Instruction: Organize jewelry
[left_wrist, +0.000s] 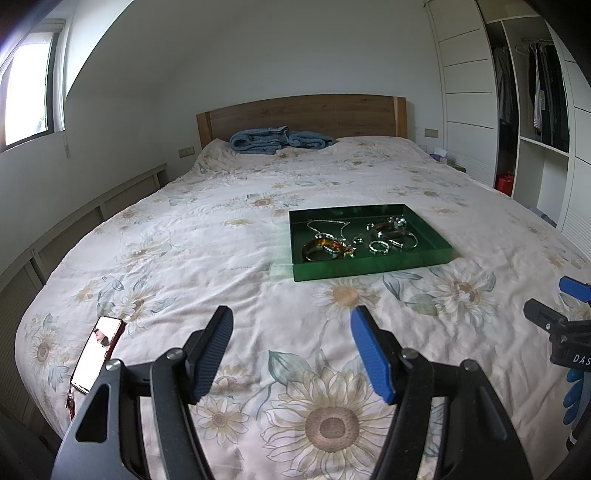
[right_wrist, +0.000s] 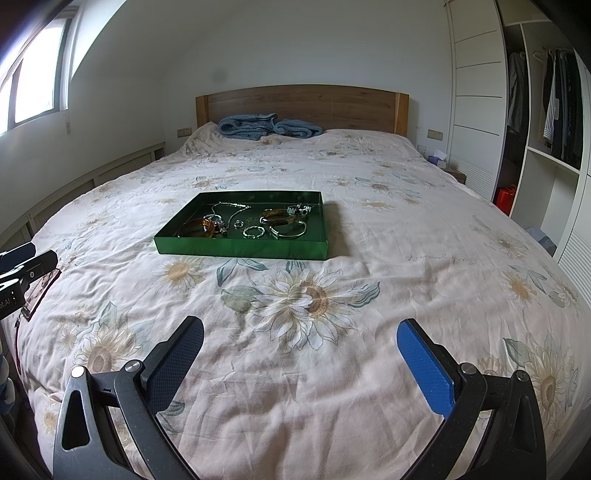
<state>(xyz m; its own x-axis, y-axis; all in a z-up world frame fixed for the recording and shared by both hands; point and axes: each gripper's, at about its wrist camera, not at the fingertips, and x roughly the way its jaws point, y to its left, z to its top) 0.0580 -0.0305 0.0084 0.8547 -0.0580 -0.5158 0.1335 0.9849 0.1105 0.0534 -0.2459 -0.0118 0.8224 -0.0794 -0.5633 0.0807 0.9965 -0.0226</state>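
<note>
- A green tray (right_wrist: 240, 249) lay flat on the bed (right_wrist: 332, 369), on a cream bedcover printed with sunflowers, roughly in the middle of the mattress and well ahead of both tools.
- Inside the tray the jewelry lay loose and partly tangled: an amber bangle (right_wrist: 197, 228) at its left end, a second amber bangle (right_wrist: 279, 218) toward the right, a silver chain necklace (right_wrist: 231, 210) between them, a small silver ring (right_wrist: 254, 232) near the front wall, and a thin silver bangle (right_wrist: 290, 232) beside it.
- In the left wrist view the same tray (left_wrist: 369, 266) sat right of centre, with the amber bangle (left_wrist: 325, 249) at its near left corner.
- The left hand-held gripper (left_wrist: 291, 354) hovered above the bedcover with its jaws spread wide and nothing between them; one pad was black, the other blue.
- The right hand-held gripper (right_wrist: 301, 369) was likewise wide apart and empty, above a large printed sunflower, clear of the tray.
- A phone (left_wrist: 98, 354) with a lit screen lay on the bedcover near the bed's left edge, well apart from the tray.
- A folded blue blanket (right_wrist: 269, 127) rested against the wooden headboard (right_wrist: 303, 105).
- An open wardrobe (right_wrist: 546, 110) with hanging clothes stood to the right of the bed.
</note>
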